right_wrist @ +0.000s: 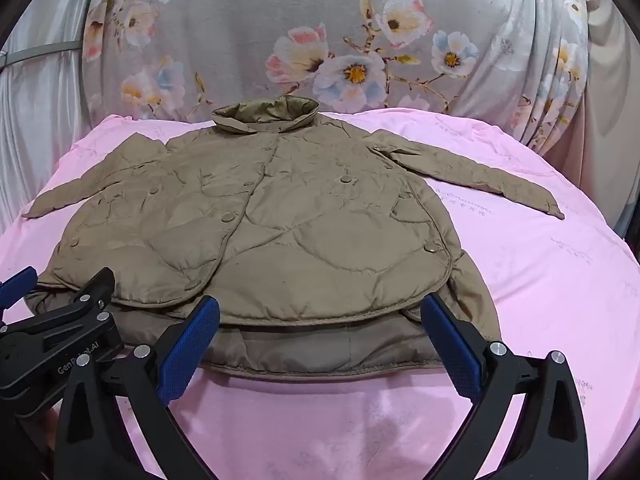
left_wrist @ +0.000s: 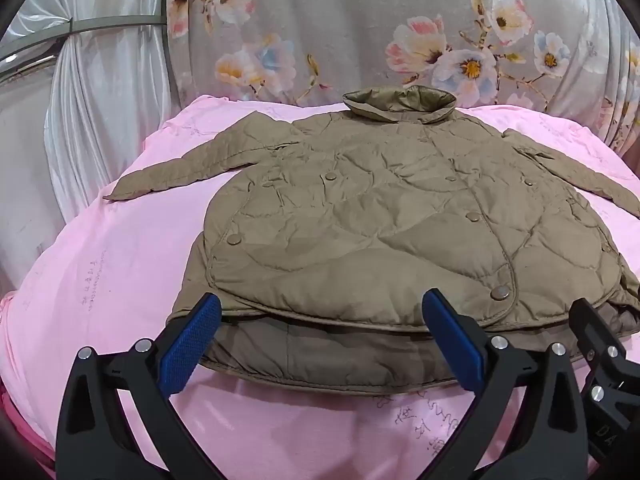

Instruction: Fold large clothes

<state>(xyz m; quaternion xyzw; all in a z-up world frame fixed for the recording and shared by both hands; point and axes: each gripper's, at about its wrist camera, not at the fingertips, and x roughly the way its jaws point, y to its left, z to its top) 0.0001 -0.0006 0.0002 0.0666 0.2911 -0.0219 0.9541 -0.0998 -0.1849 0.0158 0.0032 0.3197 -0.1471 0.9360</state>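
Note:
A tan quilted jacket [left_wrist: 360,216] lies flat, front up, on a pink sheet [left_wrist: 120,264], collar [left_wrist: 400,106] at the far side, both sleeves spread out. It also shows in the right wrist view [right_wrist: 256,224]. My left gripper [left_wrist: 322,308] is open and empty, its blue pads [left_wrist: 192,344] hovering just before the jacket's near hem, left of middle. My right gripper [right_wrist: 320,310] is open and empty at the hem's right part. Each gripper shows at the edge of the other's view: the right gripper [left_wrist: 596,344] and the left gripper [right_wrist: 60,320].
The pink sheet [right_wrist: 540,264] covers a bed-like surface. A grey floral fabric [left_wrist: 360,20] hangs behind it. White curtains [left_wrist: 88,92] hang at the far left. The left sleeve [left_wrist: 180,164] and right sleeve [right_wrist: 480,176] reach toward the sheet's sides.

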